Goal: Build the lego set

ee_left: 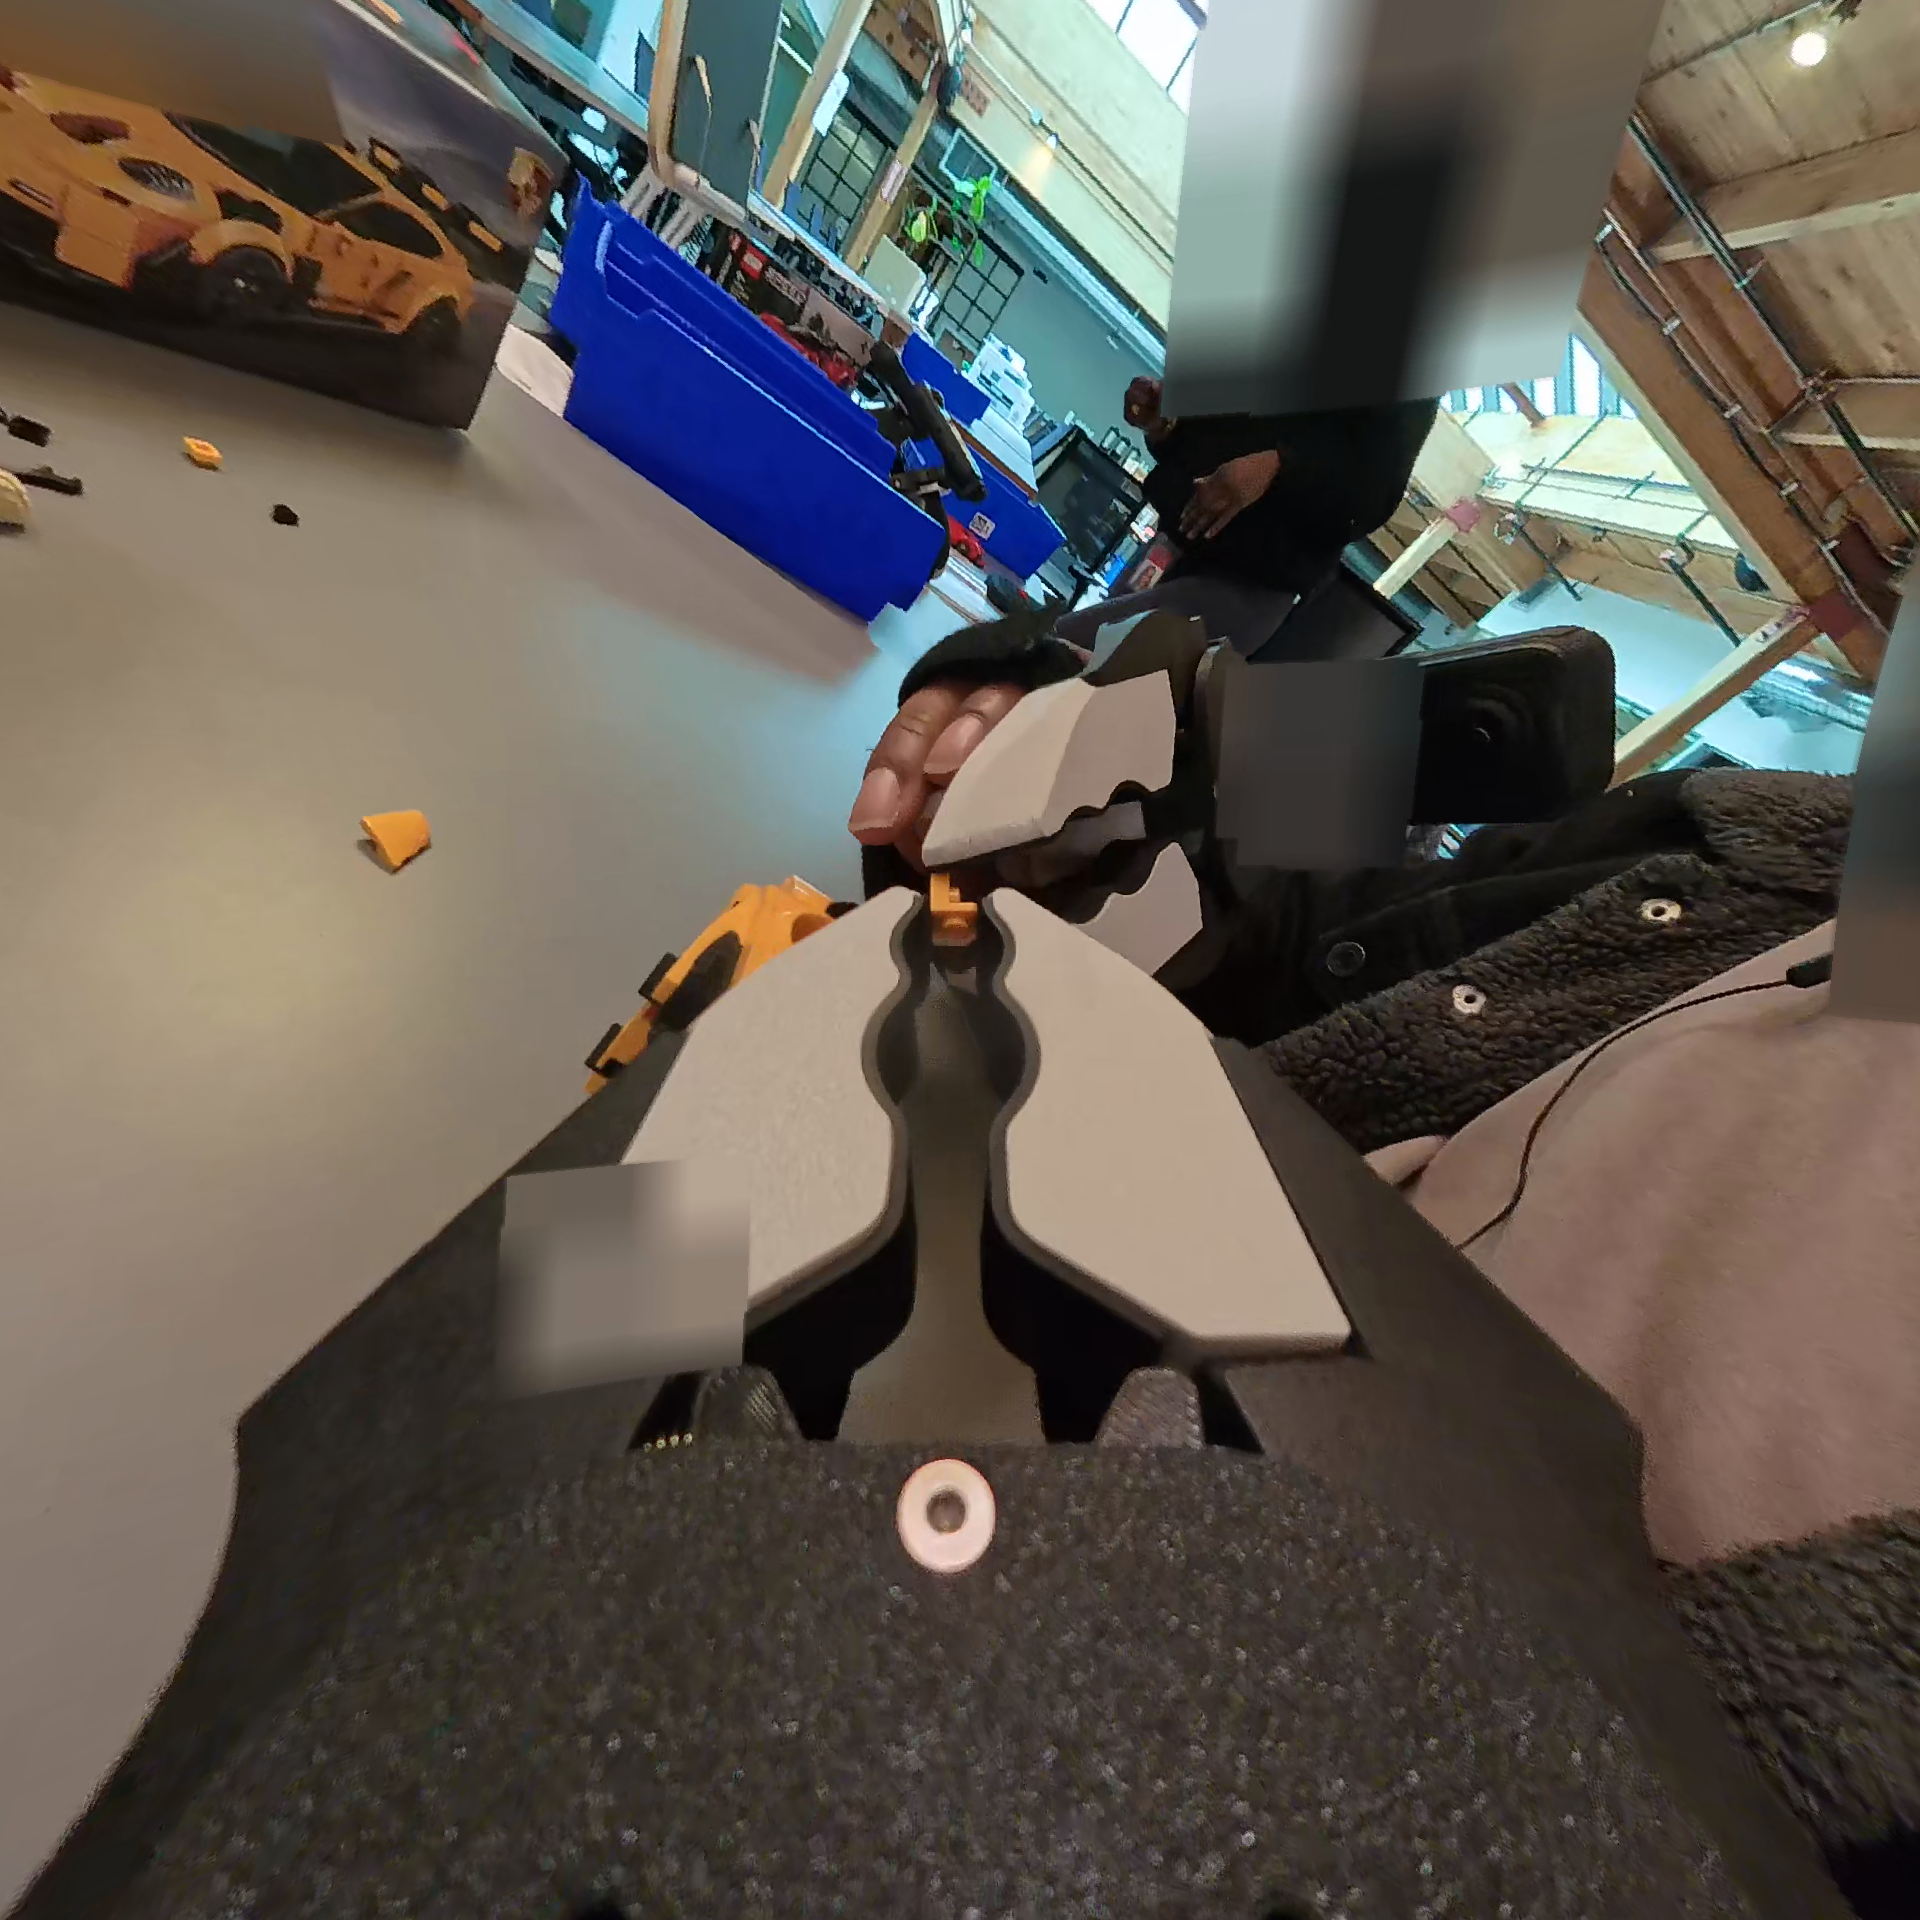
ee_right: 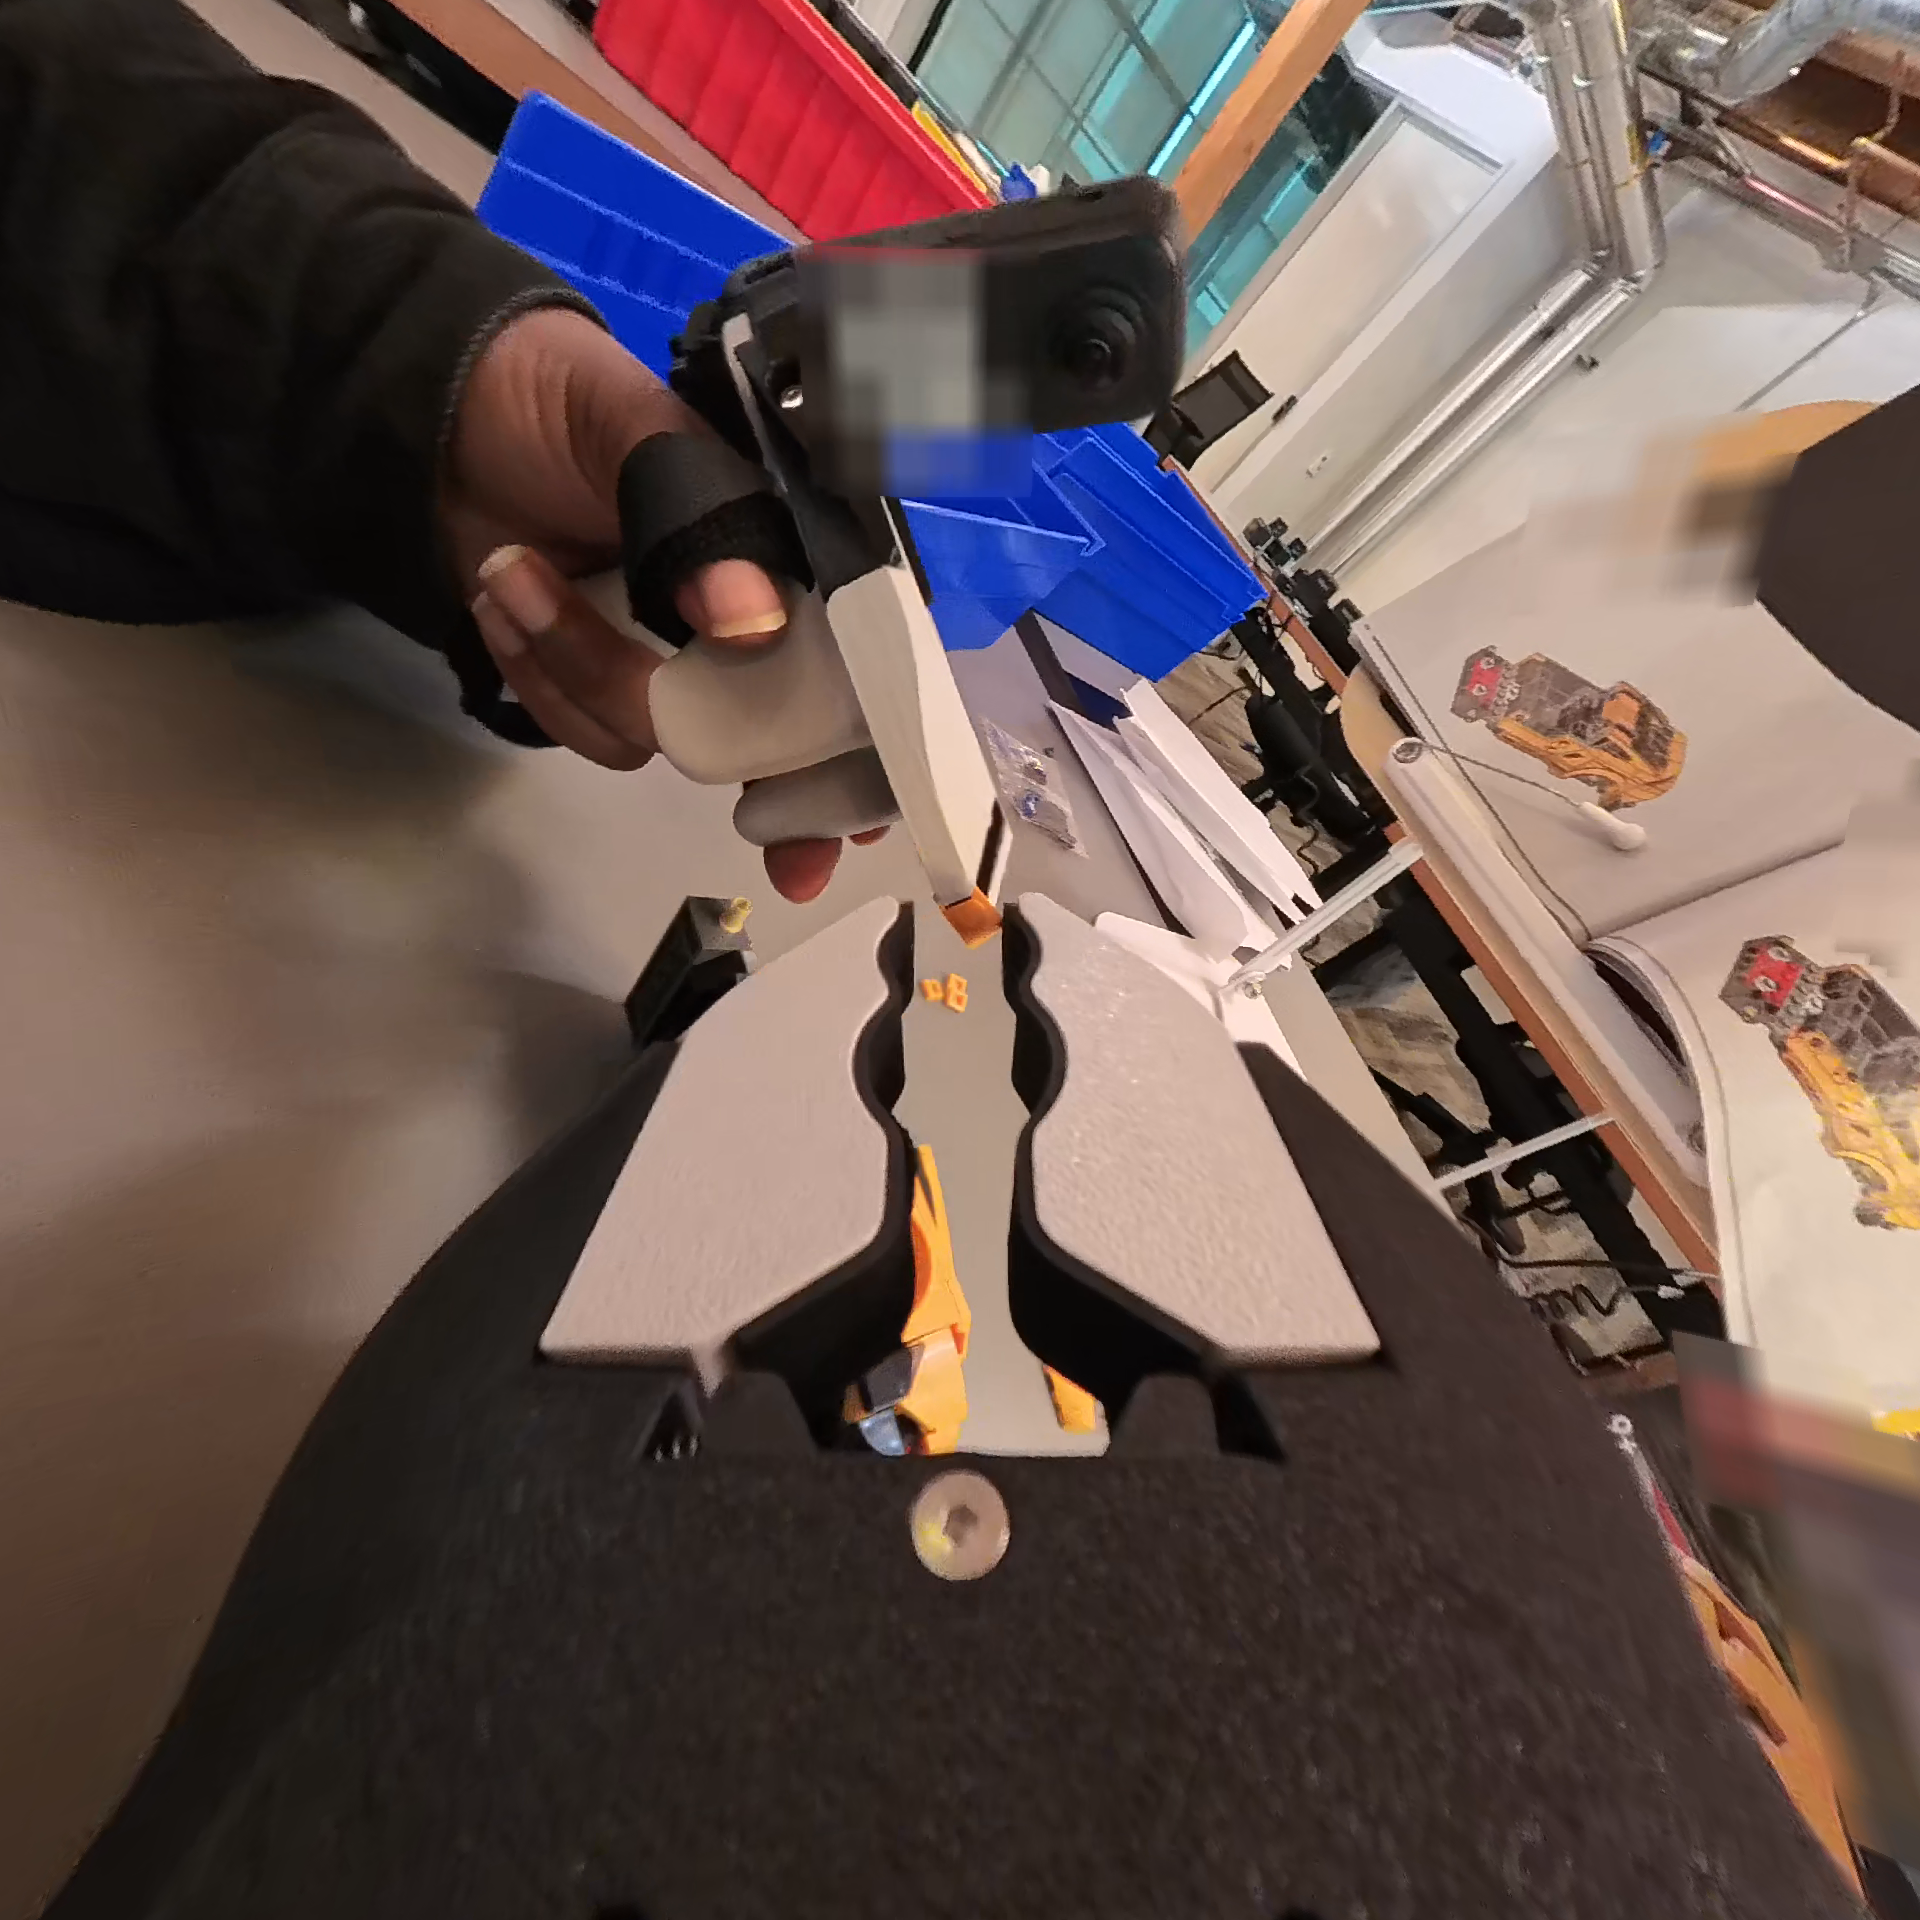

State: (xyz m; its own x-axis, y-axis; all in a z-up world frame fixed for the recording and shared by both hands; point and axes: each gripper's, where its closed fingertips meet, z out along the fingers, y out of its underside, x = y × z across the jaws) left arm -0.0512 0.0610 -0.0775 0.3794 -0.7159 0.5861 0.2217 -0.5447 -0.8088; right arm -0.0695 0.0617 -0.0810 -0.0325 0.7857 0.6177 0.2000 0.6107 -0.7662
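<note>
The left gripper (ee_left: 951, 925) is nearly closed. Its grey fingertips pinch a small orange plastic brick piece (ee_left: 950, 912) by its lower part, so most of the piece sticks out past the tips. The right gripper (ee_right: 961, 925) stands wider, its two fingers either side of that same piece. They look as if they are not pressing on it, though the view is tight there.

Both tools are held above the grey table (ee_left: 468, 675), right over a partly built orange-and-black brick car (ee_left: 717, 961).

Farther out lie:
- one loose orange wedge (ee_left: 395, 836);
- one smaller orange bit (ee_left: 203, 452);
- about three black scraps (ee_left: 284, 514);
- a little cluster of tiny orange pieces (ee_right: 945, 989).

One black block with a cream peg (ee_right: 691, 961) sits beside them. Toward the table's far edge stand one printed cardboard box (ee_left: 260, 249) and two blue plastic bins (ee_left: 748, 436). An open picture booklet (ee_right: 1558, 727) lies at the table's right edge, probably for easy viewing.
</note>
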